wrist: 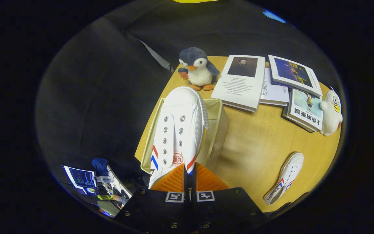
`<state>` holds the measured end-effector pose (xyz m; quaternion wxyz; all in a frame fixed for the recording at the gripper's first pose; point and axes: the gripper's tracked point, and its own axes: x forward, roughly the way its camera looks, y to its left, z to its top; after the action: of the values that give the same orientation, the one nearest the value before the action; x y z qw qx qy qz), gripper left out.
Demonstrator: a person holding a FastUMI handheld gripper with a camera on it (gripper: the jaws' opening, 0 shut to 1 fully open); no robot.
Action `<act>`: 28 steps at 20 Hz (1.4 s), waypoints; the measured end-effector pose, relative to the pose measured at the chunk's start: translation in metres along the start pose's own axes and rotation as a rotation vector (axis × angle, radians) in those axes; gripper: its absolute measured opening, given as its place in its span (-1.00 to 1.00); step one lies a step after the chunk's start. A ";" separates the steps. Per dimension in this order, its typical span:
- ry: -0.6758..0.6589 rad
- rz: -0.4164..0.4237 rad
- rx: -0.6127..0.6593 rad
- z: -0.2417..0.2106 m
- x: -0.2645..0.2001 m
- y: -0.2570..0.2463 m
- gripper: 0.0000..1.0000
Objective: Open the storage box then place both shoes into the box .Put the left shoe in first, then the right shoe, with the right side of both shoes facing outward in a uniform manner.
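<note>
Claw (189, 177): closed on the heel edge of a white shoe (177, 130), both fingers pressed together on it. The held shoe, white with red and blue stripes at its sides, points away from the fingers, toe forward, lace holes up, and hangs over the open storage box (219, 126). Storage box: cream-coloured, open at the top, standing at the near left edge of the wooden tabletop (255, 146), directly beneath the held shoe. Second white shoe (286, 178): lying on the tabletop well apart to the right of the box, same red and blue stripes. Toy penguin (197, 69): upright beyond the box, at the far edge of the tabletop. Books (271, 86): several laid flat and overlapping, to the right of the penguin. White plush toy (331, 112): just beside the books, at the right edge of the tabletop.
</note>
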<state>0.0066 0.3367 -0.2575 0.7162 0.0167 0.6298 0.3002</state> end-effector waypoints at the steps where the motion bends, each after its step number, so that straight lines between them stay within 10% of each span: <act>1: 0.010 -0.004 -0.011 0.002 0.006 0.006 -1.00; 15: 0.134 -0.072 -0.091 0.003 0.098 0.042 -0.98; 17: 0.127 -0.035 -0.063 0.000 0.108 0.048 -0.82; 21: 0.051 -0.055 -0.118 0.021 0.080 0.038 0.53; 28: -0.025 -0.025 -0.071 0.020 0.023 0.016 0.62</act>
<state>0.0185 0.3673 -0.2679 0.7278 -0.0130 0.6101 0.3129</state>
